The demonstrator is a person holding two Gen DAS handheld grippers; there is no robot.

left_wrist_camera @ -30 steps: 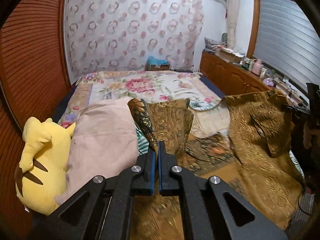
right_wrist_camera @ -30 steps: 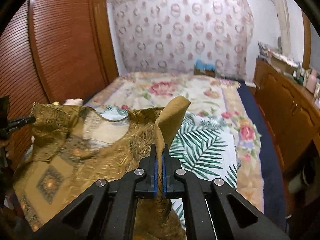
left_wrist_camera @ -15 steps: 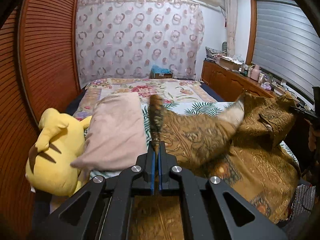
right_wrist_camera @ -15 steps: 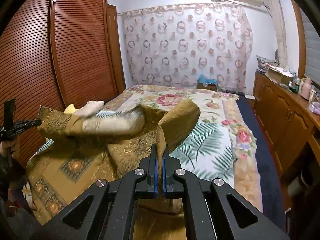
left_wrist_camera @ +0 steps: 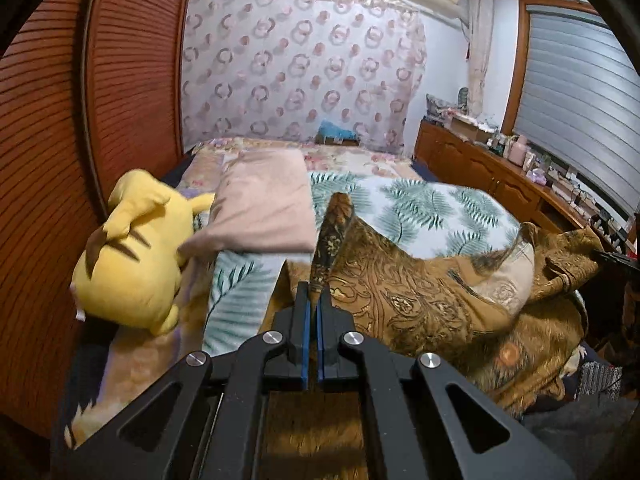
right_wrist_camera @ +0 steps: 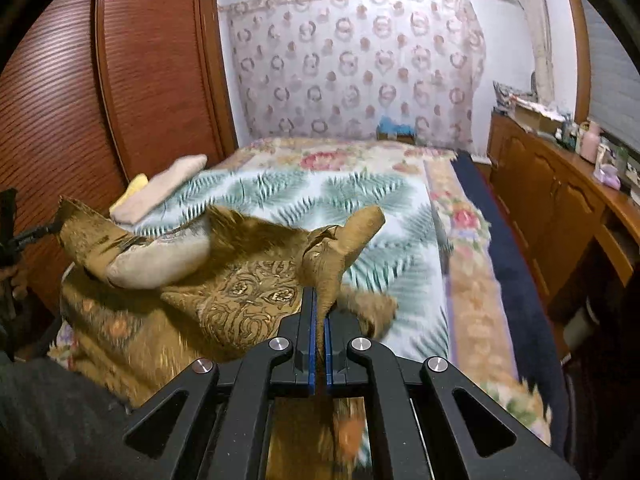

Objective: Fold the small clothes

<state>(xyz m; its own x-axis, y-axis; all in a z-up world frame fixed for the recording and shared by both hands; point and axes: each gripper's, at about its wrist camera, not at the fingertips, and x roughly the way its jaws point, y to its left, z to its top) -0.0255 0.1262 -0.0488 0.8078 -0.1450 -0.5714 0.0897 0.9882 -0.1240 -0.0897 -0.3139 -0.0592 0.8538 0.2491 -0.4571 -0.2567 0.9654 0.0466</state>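
Bed (left_wrist_camera: 420, 204), pillow (left_wrist_camera: 264, 208) at 11 o'clock. Left gripper (left_wrist_camera: 313, 300) and right gripper (right_wrist_camera: 320, 304) each clamped on garment (left_wrist_camera: 420, 300), spread between them. Risk: thin pinches slipping under tension

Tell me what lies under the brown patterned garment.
Under the brown patterned garment, pinched by the left gripper and right gripper, shows the palm-leaf blanket. Whatever sits beneath its draped folds is covered.

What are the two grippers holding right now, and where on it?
Both hold the brown patterned garment: left gripper and right gripper each pinch an edge.
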